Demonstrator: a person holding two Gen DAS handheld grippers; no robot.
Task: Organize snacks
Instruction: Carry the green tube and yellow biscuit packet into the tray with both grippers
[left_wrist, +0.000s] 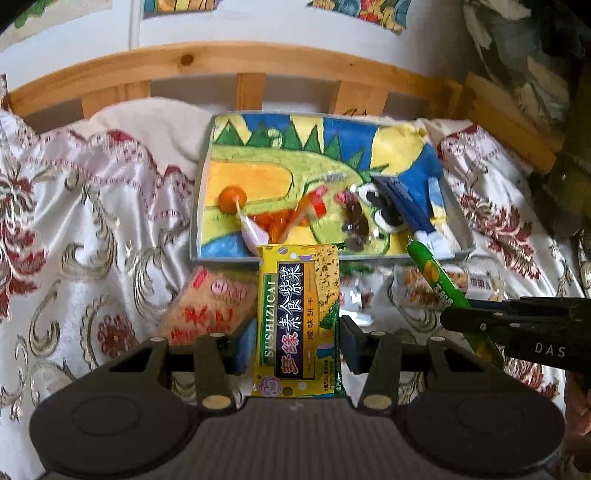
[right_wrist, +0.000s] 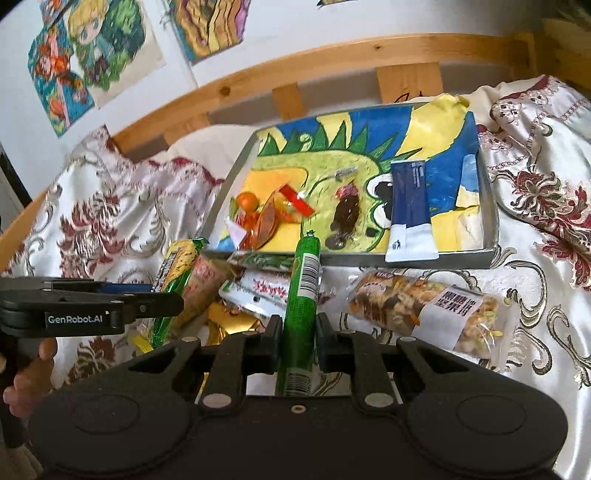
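Lengthwise, yellow seaweed-cracker packet (left_wrist: 298, 317), green-edged.

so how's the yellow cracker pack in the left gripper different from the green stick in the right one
The yellow cracker pack is flat, wide and rectangular; the green stick is a slim round tube. The pack shows dark label panels with Chinese text and a cracker picture; the stick shows a white barcode patch. The left gripper grips the pack by its long edges, while the right gripper pinches the stick's sides. Both are held pointing toward the painted tray, neither yet in it.
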